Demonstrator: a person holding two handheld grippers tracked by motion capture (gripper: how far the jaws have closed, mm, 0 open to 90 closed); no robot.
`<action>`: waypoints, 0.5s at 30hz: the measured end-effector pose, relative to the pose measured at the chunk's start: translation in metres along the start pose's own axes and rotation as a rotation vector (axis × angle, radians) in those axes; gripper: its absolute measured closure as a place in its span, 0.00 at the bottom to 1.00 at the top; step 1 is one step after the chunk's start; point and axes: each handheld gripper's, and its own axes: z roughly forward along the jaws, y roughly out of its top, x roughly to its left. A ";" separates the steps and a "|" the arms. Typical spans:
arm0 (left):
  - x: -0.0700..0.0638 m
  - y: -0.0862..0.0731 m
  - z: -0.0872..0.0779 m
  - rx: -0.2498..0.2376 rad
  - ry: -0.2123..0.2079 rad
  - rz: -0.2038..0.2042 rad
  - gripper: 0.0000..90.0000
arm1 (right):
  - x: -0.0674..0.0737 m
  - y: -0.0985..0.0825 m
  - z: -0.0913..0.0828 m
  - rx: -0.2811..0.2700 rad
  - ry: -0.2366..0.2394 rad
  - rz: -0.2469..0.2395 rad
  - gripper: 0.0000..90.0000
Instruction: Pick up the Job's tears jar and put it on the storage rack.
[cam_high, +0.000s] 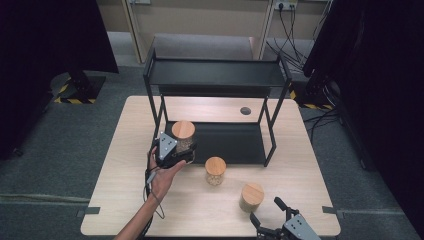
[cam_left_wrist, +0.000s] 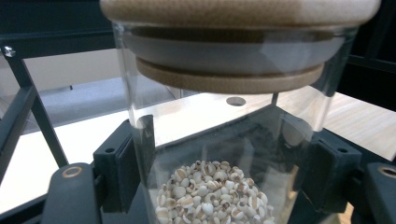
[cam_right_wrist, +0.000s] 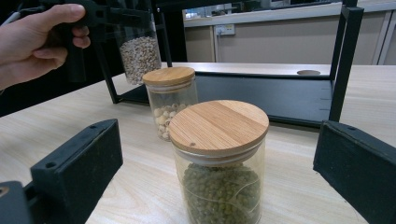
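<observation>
The left tool (cam_high: 176, 150) pinched a lidded glass jar of pale grains (cam_high: 183, 137), holding it raised at the front-left corner of the black rack (cam_high: 216, 75) on the bench (cam_high: 125, 165). The right tool (cam_high: 267, 212) stood spread, just beside a jar of green beans (cam_high: 251, 197).

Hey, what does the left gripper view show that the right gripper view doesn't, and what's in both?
Left gripper view alone: the left claw's pads pressed on the held jar's glass, and the underside of its wooden lid.

Right gripper view alone: the open right claw around, not touching, the green bean jar, a second jar behind it, and the hand.

Both: the held jar of pale grains, the black shelf, the table.
</observation>
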 end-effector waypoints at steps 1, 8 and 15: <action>0.000 0.000 0.002 -0.002 0.005 0.000 0.28 | 0.000 0.000 0.000 0.000 0.000 0.000 0.02; -0.001 0.001 0.015 -0.007 0.026 0.000 0.28 | 0.000 0.000 0.000 -0.001 0.002 0.001 0.02; -0.002 0.001 0.030 -0.008 0.043 0.003 0.28 | -0.001 0.000 0.000 -0.002 0.003 0.004 0.02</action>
